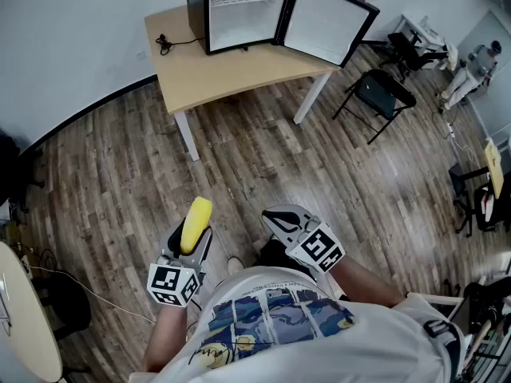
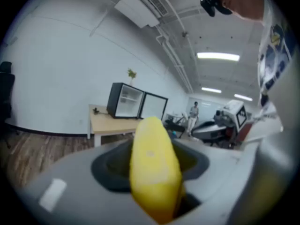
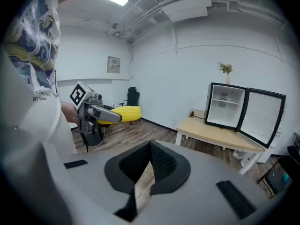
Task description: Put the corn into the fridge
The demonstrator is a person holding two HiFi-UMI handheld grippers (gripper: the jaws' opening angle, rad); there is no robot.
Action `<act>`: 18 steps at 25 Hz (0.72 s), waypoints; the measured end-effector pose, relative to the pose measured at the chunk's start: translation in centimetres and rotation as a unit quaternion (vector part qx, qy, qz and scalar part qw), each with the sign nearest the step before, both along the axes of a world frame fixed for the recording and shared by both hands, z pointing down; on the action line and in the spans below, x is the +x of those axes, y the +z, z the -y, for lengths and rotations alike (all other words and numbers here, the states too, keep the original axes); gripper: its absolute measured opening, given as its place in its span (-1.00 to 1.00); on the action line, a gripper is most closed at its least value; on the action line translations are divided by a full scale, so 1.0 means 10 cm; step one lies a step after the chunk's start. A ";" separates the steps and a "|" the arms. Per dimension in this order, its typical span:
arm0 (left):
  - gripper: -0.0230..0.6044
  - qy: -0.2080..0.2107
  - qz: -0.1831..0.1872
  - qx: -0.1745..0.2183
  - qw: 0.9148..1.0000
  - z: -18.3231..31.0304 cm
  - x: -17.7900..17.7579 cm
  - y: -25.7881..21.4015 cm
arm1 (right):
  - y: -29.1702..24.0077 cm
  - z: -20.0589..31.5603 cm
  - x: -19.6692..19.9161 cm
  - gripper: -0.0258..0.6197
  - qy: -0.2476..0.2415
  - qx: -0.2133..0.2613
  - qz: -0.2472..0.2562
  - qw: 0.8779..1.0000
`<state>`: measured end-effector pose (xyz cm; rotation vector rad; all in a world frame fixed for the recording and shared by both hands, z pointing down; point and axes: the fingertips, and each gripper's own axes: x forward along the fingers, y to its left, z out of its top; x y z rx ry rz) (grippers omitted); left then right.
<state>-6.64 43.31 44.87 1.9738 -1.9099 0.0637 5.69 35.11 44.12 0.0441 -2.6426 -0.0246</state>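
Note:
A yellow corn cob (image 1: 196, 223) is clamped between the jaws of my left gripper (image 1: 190, 242), sticking forward beyond the tips; close up the corn (image 2: 153, 165) fills the left gripper view, and the corn (image 3: 123, 114) also shows from the side in the right gripper view. My right gripper (image 1: 281, 224) is shut and empty, held beside the left one at waist height. Far ahead, a small black fridge (image 1: 244, 10) stands on a light wooden table (image 1: 231, 66), its door (image 1: 326, 24) swung wide open to the right and its white inside bare.
Wood floor lies between me and the table. A black cable (image 1: 166, 43) lies on the table's left part. A black folding chair (image 1: 380, 96) stands right of the table, with more chairs and a person (image 1: 473, 69) farther right. A round table edge (image 1: 32, 317) is at my left.

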 end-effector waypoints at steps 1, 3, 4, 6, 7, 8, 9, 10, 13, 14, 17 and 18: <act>-0.14 0.008 0.001 0.002 1.000 0.04 -0.01 -0.01 | 0.00 0.03 -0.02 -0.89 0.005 0.002 0.000 1.000; -0.14 0.022 0.004 0.004 1.000 0.12 -0.02 -0.01 | -0.01 0.08 -0.05 -0.89 0.013 0.006 0.001 1.000; -0.14 0.027 0.005 0.003 1.000 0.16 -0.03 0.01 | -0.01 0.10 -0.05 -0.89 0.015 0.006 0.000 1.000; -0.14 0.032 0.005 -0.001 0.999 0.22 -0.05 0.06 | 0.02 0.16 -0.02 -0.89 0.021 0.005 -0.006 1.000; -0.14 0.033 0.005 -0.003 0.999 0.26 -0.06 0.09 | 0.05 0.20 0.00 -0.89 0.025 0.003 -0.010 1.000; -0.14 0.033 0.006 -0.004 0.999 0.31 -0.08 0.10 | 0.07 0.25 0.01 -0.89 0.028 0.001 -0.012 1.000; -0.14 0.033 0.006 -0.005 0.999 0.37 -0.09 0.12 | 0.09 0.31 0.01 -0.89 0.029 -0.001 -0.012 1.000; -0.14 0.033 0.007 -0.007 0.999 0.45 -0.11 0.12 | 0.09 0.37 0.00 -0.89 0.029 -0.003 -0.010 1.000; -0.14 0.033 0.010 -0.010 0.999 0.73 -0.16 0.11 | 0.09 0.64 -0.09 -0.89 0.028 -0.007 -0.003 1.000; -0.14 0.034 0.011 -0.012 0.999 0.83 -0.18 0.11 | 0.09 0.76 -0.13 -0.89 0.029 -0.009 0.002 1.000; -0.14 0.039 0.018 -0.016 0.999 1.18 -0.25 0.05 | 0.06 1.12 -0.29 -0.87 0.032 -0.019 0.019 0.999; -0.14 0.043 0.023 -0.017 0.999 1.32 -0.27 0.02 | 0.06 1.26 -0.34 -0.76 0.032 -0.021 0.023 0.999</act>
